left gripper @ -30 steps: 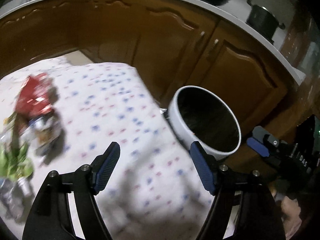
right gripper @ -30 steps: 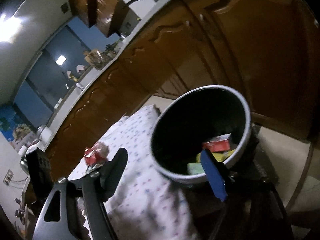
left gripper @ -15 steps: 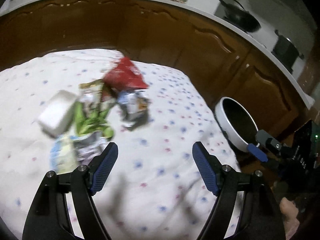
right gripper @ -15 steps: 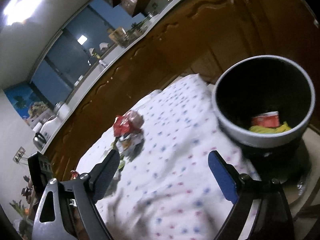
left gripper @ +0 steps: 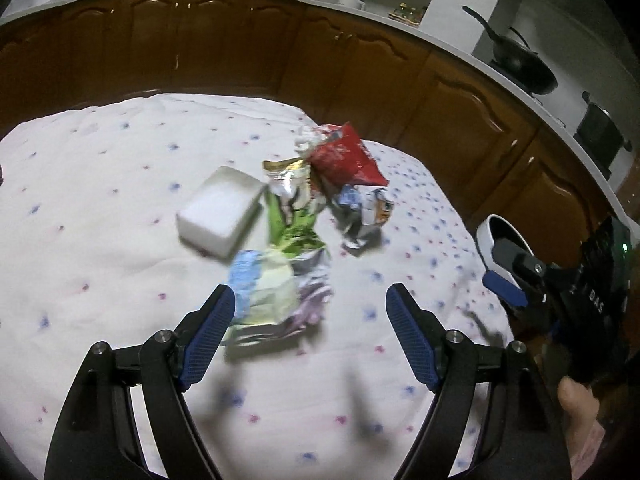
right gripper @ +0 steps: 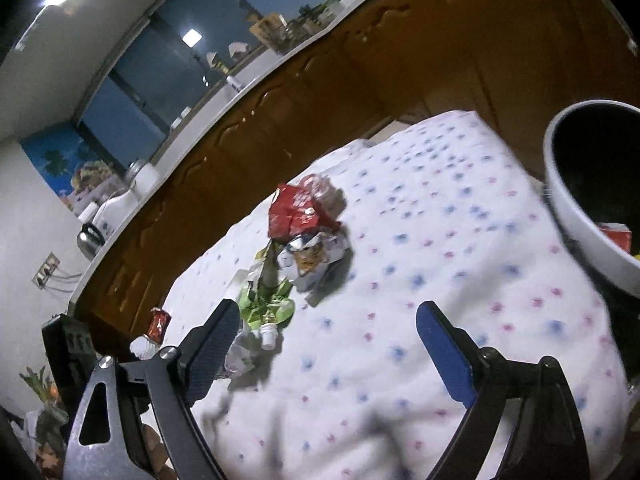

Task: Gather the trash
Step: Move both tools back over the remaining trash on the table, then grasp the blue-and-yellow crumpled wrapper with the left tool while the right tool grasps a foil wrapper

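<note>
Now both tools are hanging spread and empty over the dotted tabletop (left gripper: 100, 240). Left tool (left gripper: 308, 334) is facing the crumpled wrappers (left gripper: 296, 240); right tool (right gripper: 326, 344) is beside the bin (right gripper: 576, 216).

A table draped in a white cloth dotted blue and pink (left gripper: 120, 280) carries a heap of crumpled wrappers (left gripper: 304, 216) just ahead of the left gripper's fingers, a white block (left gripper: 220, 210) touching its left side, a red packet (left gripper: 346, 156) at the far end.
</note>
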Demonstrator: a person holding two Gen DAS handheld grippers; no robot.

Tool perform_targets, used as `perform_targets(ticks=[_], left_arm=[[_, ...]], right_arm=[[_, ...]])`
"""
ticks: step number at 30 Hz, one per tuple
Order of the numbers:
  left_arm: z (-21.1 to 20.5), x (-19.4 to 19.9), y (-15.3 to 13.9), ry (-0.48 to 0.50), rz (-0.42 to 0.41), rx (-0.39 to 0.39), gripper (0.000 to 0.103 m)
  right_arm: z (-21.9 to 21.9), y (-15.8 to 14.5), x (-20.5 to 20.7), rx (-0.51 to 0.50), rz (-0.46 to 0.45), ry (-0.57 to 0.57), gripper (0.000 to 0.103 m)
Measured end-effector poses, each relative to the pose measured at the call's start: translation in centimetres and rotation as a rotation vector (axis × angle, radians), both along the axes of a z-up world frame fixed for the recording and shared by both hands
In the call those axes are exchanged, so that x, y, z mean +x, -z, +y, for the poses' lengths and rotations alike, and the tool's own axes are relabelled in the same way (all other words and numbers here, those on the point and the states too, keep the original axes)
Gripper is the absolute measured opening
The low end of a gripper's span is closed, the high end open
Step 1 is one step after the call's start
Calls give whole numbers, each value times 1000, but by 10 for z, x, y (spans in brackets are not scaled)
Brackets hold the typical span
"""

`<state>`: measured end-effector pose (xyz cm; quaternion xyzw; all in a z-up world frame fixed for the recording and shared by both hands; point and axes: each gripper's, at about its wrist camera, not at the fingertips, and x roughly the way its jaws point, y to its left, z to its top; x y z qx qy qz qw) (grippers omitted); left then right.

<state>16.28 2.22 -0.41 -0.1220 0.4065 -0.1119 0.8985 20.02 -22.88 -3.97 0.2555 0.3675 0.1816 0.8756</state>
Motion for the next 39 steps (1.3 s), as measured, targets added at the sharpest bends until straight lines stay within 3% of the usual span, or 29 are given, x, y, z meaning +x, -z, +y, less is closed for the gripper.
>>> perform_targets(ticks=[16,19,21,22,23,25,27,35,37,39], left_arm=[[15,19,28,0,39,44,80],[15,21,32,17,53,31,66],[14,23,35,36,64,11,51],[13,23,37,44,72,4,41],[13,23,38,48,76,1,40],[14,20,38,53,68,-3,36],[12,16,35,58,54,-1,36],[1,6,18,101,13,-22,35],[2,5,17,93,9,-19,35],[8,6,18,82,21,-34,35]], right_arm=[[48,26,66,-40,85,-87,90],[51,33,77,-19,109,-80,86],[52,36,81,-7,111,-74,71],[52,38,82,-8,110,-79,50],[52,39,81,-14,112,-83,25],[50,37,76,-4,96,-85,9],[47,32,67,-10,66,-78,1],[24,11,24,-49,-10,-75,1],[25,8,30,-43,11,-72,12],[28,7,42,-47,19,-44,45]])
